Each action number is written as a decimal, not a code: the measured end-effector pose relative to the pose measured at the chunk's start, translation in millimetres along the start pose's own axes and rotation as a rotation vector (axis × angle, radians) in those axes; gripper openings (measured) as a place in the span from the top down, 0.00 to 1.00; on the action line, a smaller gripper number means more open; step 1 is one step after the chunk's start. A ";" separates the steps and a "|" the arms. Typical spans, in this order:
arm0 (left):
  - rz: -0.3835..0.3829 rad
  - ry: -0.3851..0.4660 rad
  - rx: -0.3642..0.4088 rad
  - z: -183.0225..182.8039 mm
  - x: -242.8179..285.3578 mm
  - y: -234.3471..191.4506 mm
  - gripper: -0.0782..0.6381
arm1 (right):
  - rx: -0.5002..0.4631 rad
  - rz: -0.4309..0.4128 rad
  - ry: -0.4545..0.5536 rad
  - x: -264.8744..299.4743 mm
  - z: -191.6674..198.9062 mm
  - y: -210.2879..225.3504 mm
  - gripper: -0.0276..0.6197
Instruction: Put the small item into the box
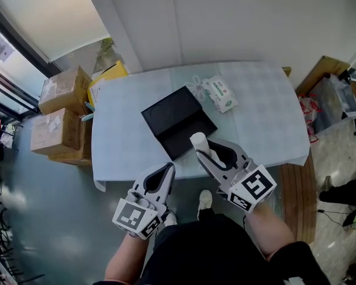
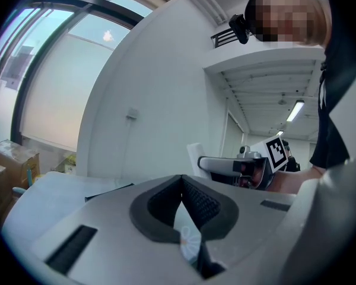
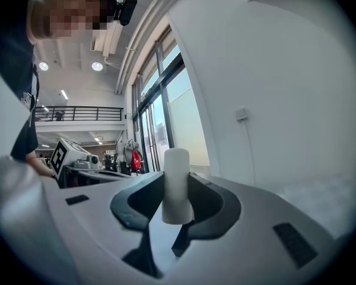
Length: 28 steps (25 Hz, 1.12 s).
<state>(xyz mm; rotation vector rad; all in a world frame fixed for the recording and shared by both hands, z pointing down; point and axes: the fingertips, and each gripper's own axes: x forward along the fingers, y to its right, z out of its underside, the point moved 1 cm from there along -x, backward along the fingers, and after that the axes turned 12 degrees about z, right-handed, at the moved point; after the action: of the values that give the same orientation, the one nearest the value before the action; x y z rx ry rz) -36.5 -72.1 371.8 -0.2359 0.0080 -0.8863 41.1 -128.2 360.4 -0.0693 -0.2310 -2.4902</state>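
Pale cloth covers the table (image 1: 124,132). At left, the left gripper (image 1: 168,170) hangs off its edge, jaws pressed together on nothing. Right of it, the right gripper (image 1: 202,151) pinches the cylinder (image 1: 199,141) upright by the box's (image 1: 177,119) near edge; it should likely be carried further over the box before release.

The packet (image 1: 219,94) on the table (image 1: 267,100) carries green print, too small to read. Labels on the cardboard boxes (image 1: 62,91) blur too.
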 end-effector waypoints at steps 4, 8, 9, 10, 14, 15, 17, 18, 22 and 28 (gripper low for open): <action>-0.034 0.004 0.003 -1.3 14.9 3.6 0.89 | -0.016 -0.031 0.002 -0.1 -4.7 18.0 0.75; -0.060 0.004 0.012 -1.3 23.5 10.6 0.89 | -0.030 -0.054 0.009 -3.2 -8.5 30.1 0.75; -0.065 0.005 0.015 -2.4 24.5 12.7 0.89 | -0.033 -0.059 0.010 -3.9 -9.5 31.8 0.75; -0.069 0.005 0.019 -3.7 25.3 14.9 0.89 | -0.035 -0.064 0.011 -4.6 -10.6 33.4 0.75; -0.081 0.008 0.031 -7.8 28.4 20.0 0.89 | -0.047 -0.077 0.011 -5.6 -13.2 37.9 0.75; -0.081 0.009 0.032 -8.3 28.8 20.4 0.89 | -0.051 -0.079 0.009 -5.1 -13.3 38.3 0.75; -0.081 0.010 0.034 -8.4 29.0 21.0 0.89 | -0.061 -0.084 0.006 -3.8 -12.5 38.3 0.75; -0.081 0.010 0.034 -8.3 28.9 20.7 0.89 | -0.065 -0.086 0.003 -2.7 -12.0 38.0 0.75; -0.077 0.007 0.028 -7.5 28.8 13.0 0.89 | -0.083 -0.096 -0.016 8.7 -8.1 36.5 0.75; -0.052 -0.007 0.018 -2.1 32.1 -6.5 0.89 | -0.116 -0.098 -0.061 33.5 10.1 39.0 0.75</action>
<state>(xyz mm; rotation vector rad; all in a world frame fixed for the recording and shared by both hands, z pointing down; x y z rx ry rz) -21.4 -101.0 374.0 -0.2234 -0.0131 -0.9365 37.5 -176.8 379.7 -0.1863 -0.1175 -2.6002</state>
